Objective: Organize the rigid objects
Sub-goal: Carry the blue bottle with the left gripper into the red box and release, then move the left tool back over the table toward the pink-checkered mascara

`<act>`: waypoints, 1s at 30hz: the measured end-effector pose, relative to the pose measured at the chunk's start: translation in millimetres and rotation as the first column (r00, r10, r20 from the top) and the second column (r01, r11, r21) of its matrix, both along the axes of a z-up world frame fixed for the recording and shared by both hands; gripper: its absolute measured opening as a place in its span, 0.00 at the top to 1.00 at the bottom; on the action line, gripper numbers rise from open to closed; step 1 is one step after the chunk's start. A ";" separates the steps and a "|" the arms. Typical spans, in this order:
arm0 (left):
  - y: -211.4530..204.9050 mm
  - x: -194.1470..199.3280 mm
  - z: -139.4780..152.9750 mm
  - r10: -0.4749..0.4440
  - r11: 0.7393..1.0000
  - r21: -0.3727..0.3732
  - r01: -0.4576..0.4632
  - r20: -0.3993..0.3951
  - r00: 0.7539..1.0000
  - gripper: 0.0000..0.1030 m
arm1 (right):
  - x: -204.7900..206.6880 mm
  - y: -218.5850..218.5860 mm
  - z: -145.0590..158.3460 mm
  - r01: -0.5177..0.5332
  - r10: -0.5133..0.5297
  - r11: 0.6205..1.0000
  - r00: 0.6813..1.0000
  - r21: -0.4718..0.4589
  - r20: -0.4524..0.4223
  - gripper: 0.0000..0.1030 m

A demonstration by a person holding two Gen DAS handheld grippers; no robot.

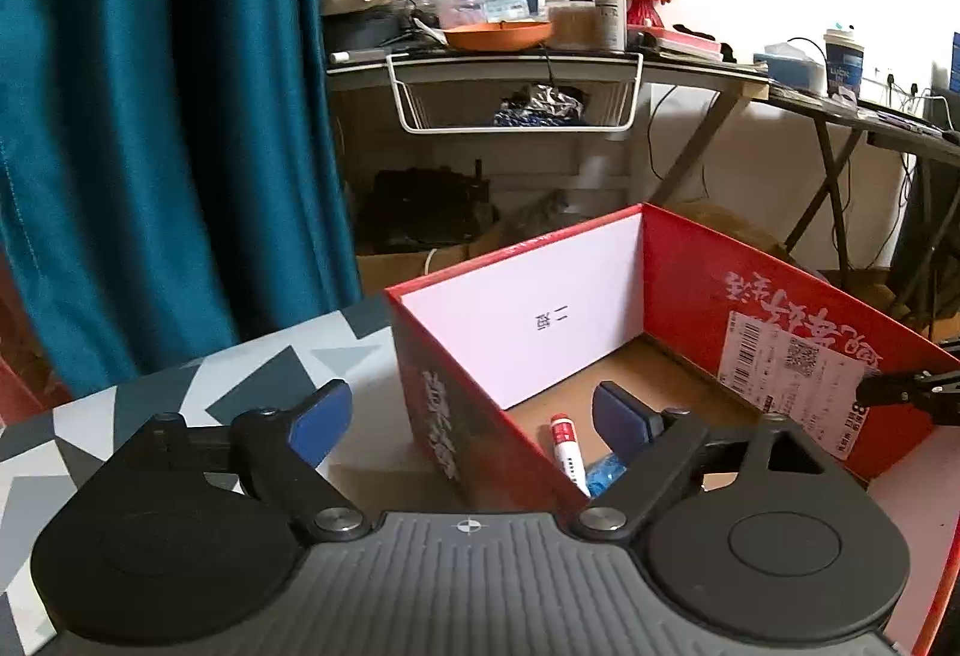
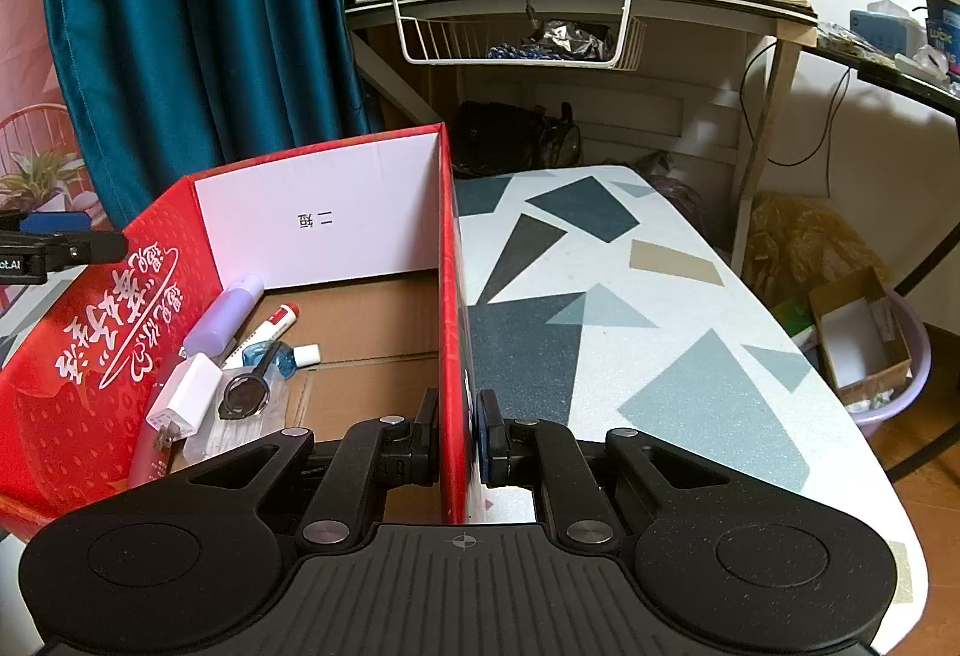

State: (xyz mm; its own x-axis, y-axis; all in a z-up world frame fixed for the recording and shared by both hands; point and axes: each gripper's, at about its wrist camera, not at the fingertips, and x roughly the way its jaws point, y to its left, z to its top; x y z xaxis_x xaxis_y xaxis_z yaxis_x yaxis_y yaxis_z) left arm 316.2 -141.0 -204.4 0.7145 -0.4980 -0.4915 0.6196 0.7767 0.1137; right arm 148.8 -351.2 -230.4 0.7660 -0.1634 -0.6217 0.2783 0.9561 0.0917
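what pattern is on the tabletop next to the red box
White tabletop scattered with angular grey, dark teal and tan shapes; the right wrist view shows it best.

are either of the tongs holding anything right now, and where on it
The right tongs are shut on the red box, pinching its right side wall near the top edge. The left tongs are open, straddling the box's left wall and holding nothing.

The cardboard box [image 2: 336,224] stands on the counter [image 2: 630,296]. In it, along its left wall, lie a tube [image 2: 225,314], a marker [image 2: 273,326], a charger plug [image 2: 183,398] and a small bottle [image 2: 282,356]. Behind the counter stands a cluttered desk [image 2: 690,5] with a wire basket [image 2: 516,38] hung beneath.
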 end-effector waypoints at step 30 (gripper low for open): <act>109.1 30.6 -7.4 0.315 0.933 -0.149 -0.328 -0.104 0.943 0.03 | 0.2 0.0 -1.8 -0.003 0.003 1.000 1.000 0.002 -0.003 0.89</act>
